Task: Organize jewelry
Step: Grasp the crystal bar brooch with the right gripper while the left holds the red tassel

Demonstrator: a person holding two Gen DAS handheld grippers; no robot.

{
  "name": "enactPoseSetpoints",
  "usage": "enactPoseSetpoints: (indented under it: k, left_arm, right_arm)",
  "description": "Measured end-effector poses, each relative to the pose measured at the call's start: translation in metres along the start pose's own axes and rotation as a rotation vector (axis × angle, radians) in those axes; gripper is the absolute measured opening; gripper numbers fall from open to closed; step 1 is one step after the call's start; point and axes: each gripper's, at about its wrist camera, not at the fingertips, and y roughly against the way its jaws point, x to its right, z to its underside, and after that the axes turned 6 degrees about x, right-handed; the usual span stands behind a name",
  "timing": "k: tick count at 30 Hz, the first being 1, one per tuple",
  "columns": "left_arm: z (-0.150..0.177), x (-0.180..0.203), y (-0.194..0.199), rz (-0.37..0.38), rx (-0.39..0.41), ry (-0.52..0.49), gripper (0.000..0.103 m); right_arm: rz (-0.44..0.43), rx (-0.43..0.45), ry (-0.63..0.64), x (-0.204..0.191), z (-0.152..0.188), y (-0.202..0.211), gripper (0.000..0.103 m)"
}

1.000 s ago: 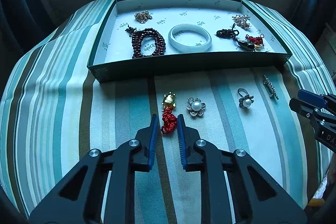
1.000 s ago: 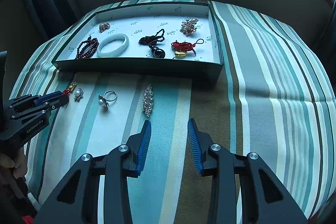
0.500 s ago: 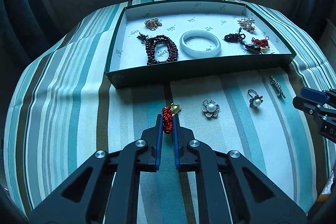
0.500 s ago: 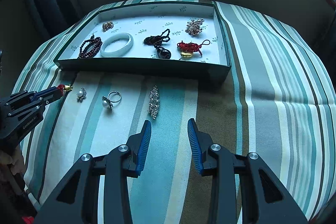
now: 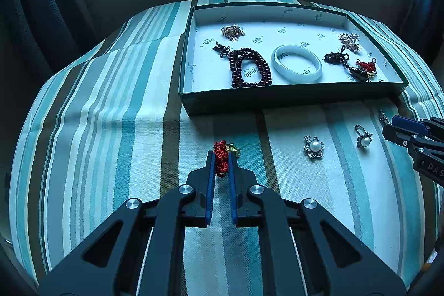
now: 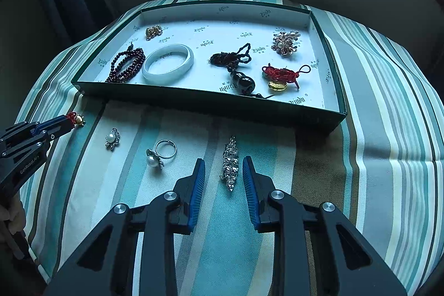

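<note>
My left gripper (image 5: 221,154) is shut on a red knotted charm (image 5: 221,158) with a small gold piece, low over the striped cloth in front of the green box (image 5: 291,101). The right wrist view shows that charm (image 6: 74,118) at the left gripper's (image 6: 66,122) tip. My right gripper (image 6: 223,160) straddles a long silver rhinestone clip (image 6: 230,162) lying on the cloth. Its jaws are closing, and a gap still shows on both sides of the clip. In the left wrist view the right gripper (image 5: 399,126) enters from the right edge.
A pearl flower brooch (image 6: 112,138) and a pearl ring (image 6: 158,156) lie on the cloth between the grippers. The white-lined box (image 6: 208,101) holds dark beads (image 6: 126,65), a white bangle (image 6: 168,63), a black gourd pendant (image 6: 244,81), a red knot with a coin (image 6: 280,75) and brooches.
The left jaws closed on the red charm and carried it a little to the left. The right gripper moved forward until the silver clip lay between its jaws, which have narrowed.
</note>
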Motion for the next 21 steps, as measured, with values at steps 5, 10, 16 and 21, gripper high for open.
enactPoseSetpoints:
  k: [5, 10, 16, 21]
  left_arm:
    - [0.0005, -0.0049, -0.0046, -0.009, -0.008, 0.011, 0.009]
    - [0.0005, -0.0062, -0.0075, -0.017, -0.012, 0.016, 0.009]
    - [0.0006, -0.0058, -0.0086, -0.019, -0.012, 0.017, 0.009]
    - [0.0009, -0.0058, -0.0097, -0.021, -0.012, 0.019, 0.009]
  right_arm:
    - [0.002, -0.01, 0.004, -0.0006, 0.0007, -0.0037, 0.023]
    - [0.007, -0.007, 0.009, 0.0008, 0.001, -0.0033, 0.018]
    - [0.008, -0.004, 0.011, 0.0017, 0.0004, -0.0043, 0.014]
    - [0.011, -0.001, 0.013, 0.001, 0.0003, -0.0044, 0.014]
